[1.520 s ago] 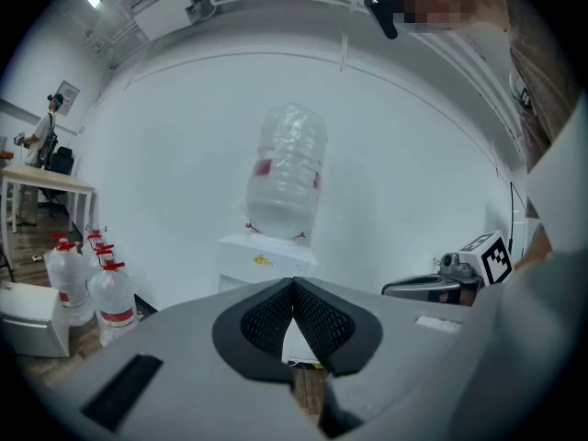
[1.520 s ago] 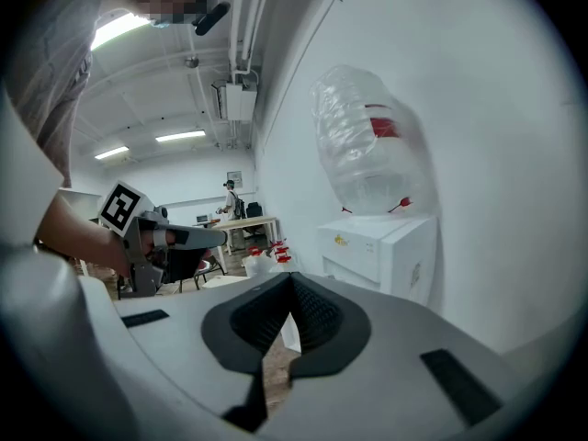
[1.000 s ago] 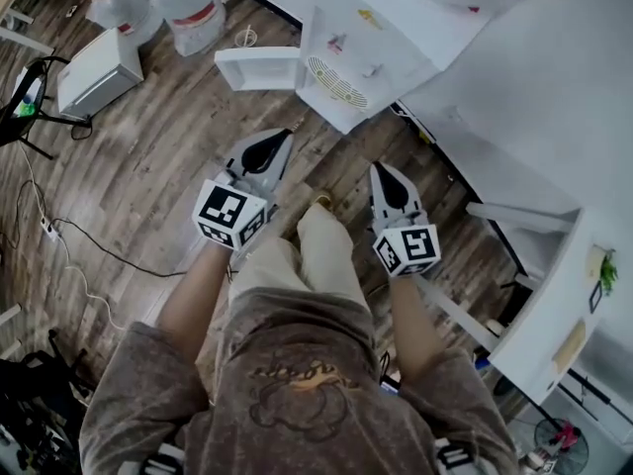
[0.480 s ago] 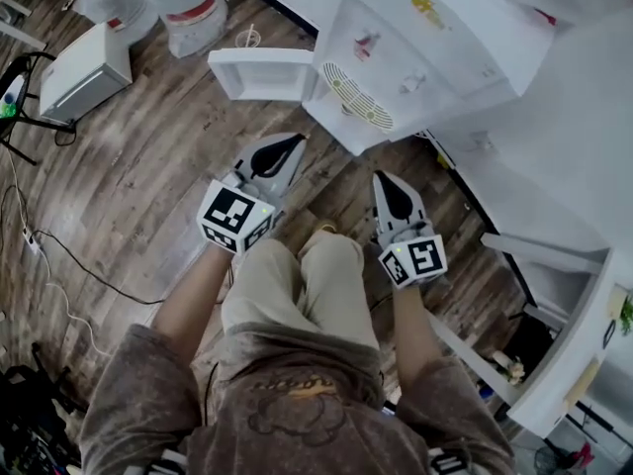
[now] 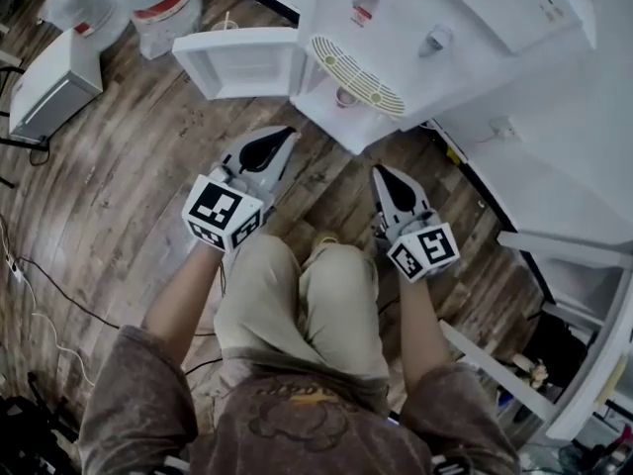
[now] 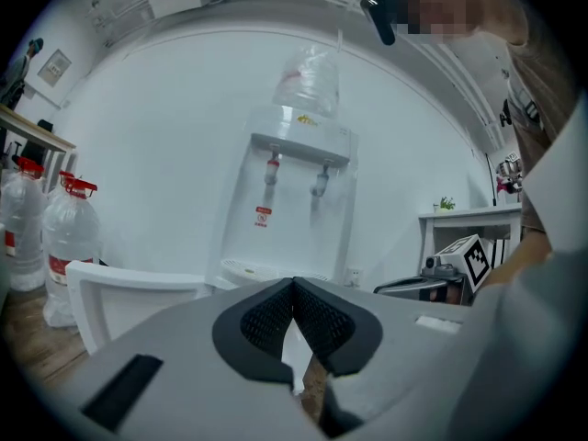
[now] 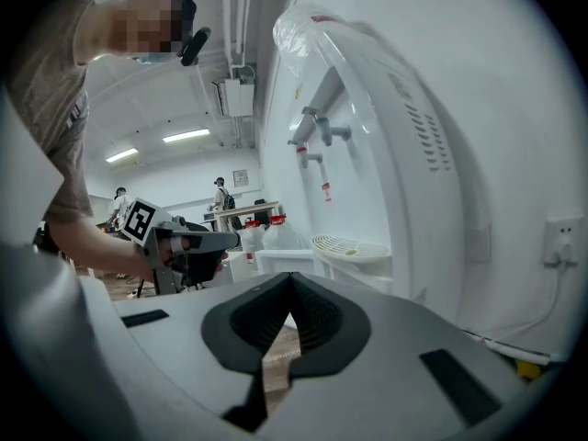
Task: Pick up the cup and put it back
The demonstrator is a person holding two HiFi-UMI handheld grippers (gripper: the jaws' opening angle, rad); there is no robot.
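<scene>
No cup shows clearly. A small reddish round thing sits in the open compartment under the white water dispenser's drip tray; it is too small to identify. My left gripper is shut and empty, pointing at the dispenser from the near left, short of the compartment's open white door. My right gripper is also shut and empty, beside the dispenser's right corner. In the left gripper view the jaws meet, facing the dispenser. In the right gripper view the jaws meet too.
Large water bottles and a white box stand on the wooden floor at left, with cables further left. A white table frame is at right. The person's knees are just behind both grippers.
The person has sunk down and both grippers have come lower and closer to the dispenser, which now fills the top of the head view. Both stay shut.
</scene>
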